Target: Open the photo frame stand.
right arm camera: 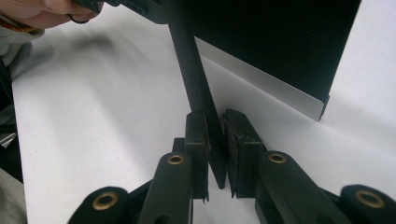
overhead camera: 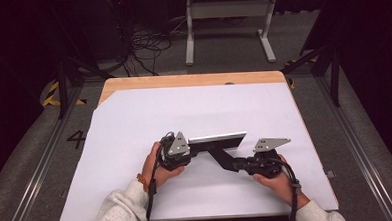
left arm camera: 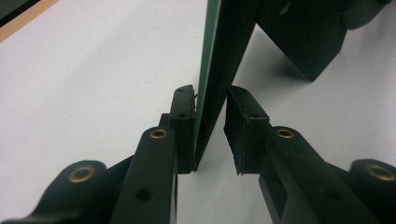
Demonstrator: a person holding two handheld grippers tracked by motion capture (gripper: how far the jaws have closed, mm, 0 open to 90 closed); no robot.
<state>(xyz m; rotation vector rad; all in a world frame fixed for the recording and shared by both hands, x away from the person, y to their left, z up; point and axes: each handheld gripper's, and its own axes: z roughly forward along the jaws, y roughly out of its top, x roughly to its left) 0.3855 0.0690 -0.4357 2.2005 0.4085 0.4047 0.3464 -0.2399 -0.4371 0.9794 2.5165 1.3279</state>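
A thin black panel with a silver edge stands upright on the white sheet at mid-table, with a black prop leg slanting out from its near side. My left gripper is at the panel's left end. In the left gripper view the jaws bracket the green-edged panel: the left pad is flat against it and the right pad meets it only at its tip. My right gripper is shut on the leg's lower end. In the right gripper view both pads clamp the leg in front of the panel.
The white sheet covers most of a wooden table, with room on every side of the panel. Behind the table, cables and a grey metal stand sit on the floor. A person's hand holds the left gripper.
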